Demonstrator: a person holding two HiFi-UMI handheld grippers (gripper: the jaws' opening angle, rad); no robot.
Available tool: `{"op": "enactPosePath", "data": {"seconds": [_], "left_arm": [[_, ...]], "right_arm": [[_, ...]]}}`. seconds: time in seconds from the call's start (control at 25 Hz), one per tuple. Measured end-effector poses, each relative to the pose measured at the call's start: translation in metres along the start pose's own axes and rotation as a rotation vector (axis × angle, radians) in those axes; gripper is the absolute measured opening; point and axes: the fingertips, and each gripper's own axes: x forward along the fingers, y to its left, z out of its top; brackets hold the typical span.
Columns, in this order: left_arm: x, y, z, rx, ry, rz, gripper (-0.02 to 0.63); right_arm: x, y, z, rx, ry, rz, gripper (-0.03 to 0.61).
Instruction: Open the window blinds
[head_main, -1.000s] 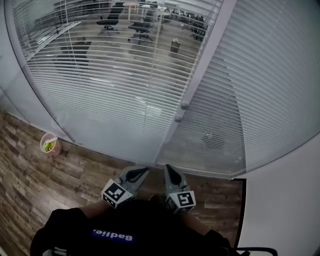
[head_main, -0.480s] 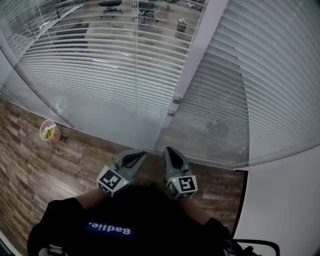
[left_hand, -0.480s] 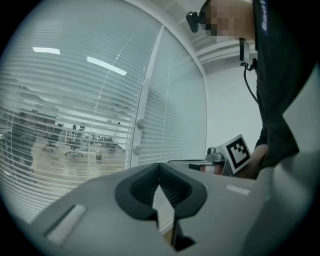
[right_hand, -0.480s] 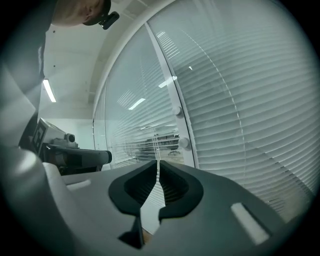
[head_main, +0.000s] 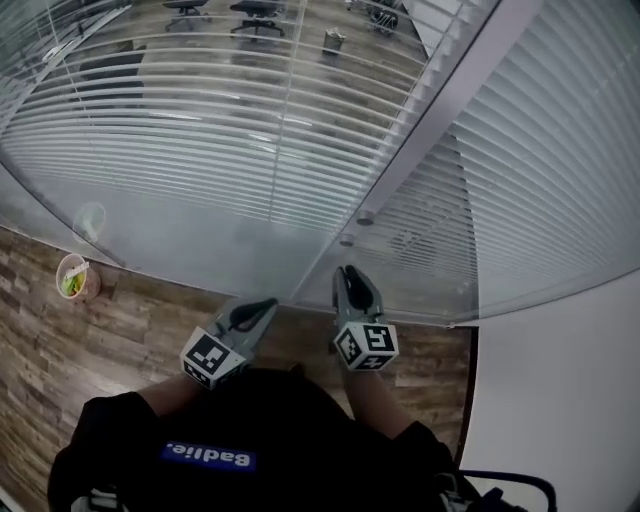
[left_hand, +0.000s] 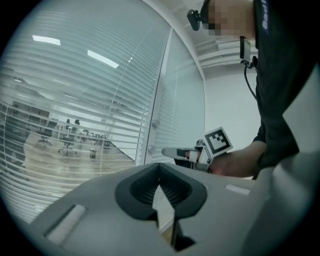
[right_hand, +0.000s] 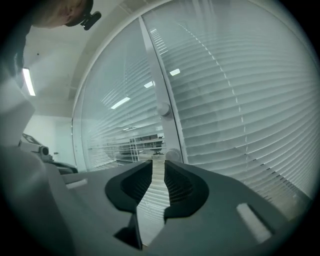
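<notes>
The right hand-held gripper (head_main: 352, 276) has come forward of the left hand-held gripper (head_main: 262, 306) since a second ago. Its jaws have just been opening to a narrow gap with nothing between them, while the left one's jaws sit together and empty. That reads as a reach getting ready, not a grip.

Just ahead of the right tips, not yet touched, is the lower knob (head_main: 346, 241), with the upper knob (head_main: 366, 215) beyond it on the grey window post (head_main: 440, 110). I'd judge these to be the blind controls.

To the right of the post the closed blinds (head_main: 530, 170) are flat and opaque. To its left the slatted blinds (head_main: 200, 130) already show the office behind.

Room is free between tips and glass. The white wall (head_main: 560, 400) closes in on the right, and a cup (head_main: 73, 279) sits on the wooden floor (head_main: 60, 370), well off to the left.
</notes>
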Motion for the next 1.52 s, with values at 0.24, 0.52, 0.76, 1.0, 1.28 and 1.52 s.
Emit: {"op": "enactPosePath", "data": {"seconds": [0.24,0.52,0.76,1.0,1.28,1.52], "left_arm": [[-0.002,0.016,0.004,0.010,-0.003,-0.040,0.000],[-0.012,0.026,0.000,-0.004,0.015,-0.062,0.000],[-0.014,0.030,0.002,0.001,0.012,-0.062,0.000],[-0.017,0.034,0.001,-0.007,0.011,-0.045,0.000],[-0.016,0.036,-0.002,-0.022,0.012,-0.034,0.000],[-0.016,0.034,-0.001,-0.022,0.008,-0.033,-0.002]], "right_arm": [[0.026,-0.025,0.010,-0.021,0.010,-0.124,0.114],[0.042,-0.029,0.011,-0.020,0.035,-0.203,0.150],[0.048,-0.035,0.010,0.004,0.039,-0.243,0.156],[0.053,-0.036,0.012,-0.020,0.049,-0.272,0.130],[0.054,-0.033,0.011,-0.206,0.113,-0.296,0.130],[0.055,-0.028,0.011,-0.398,0.163,-0.303,0.130]]}}
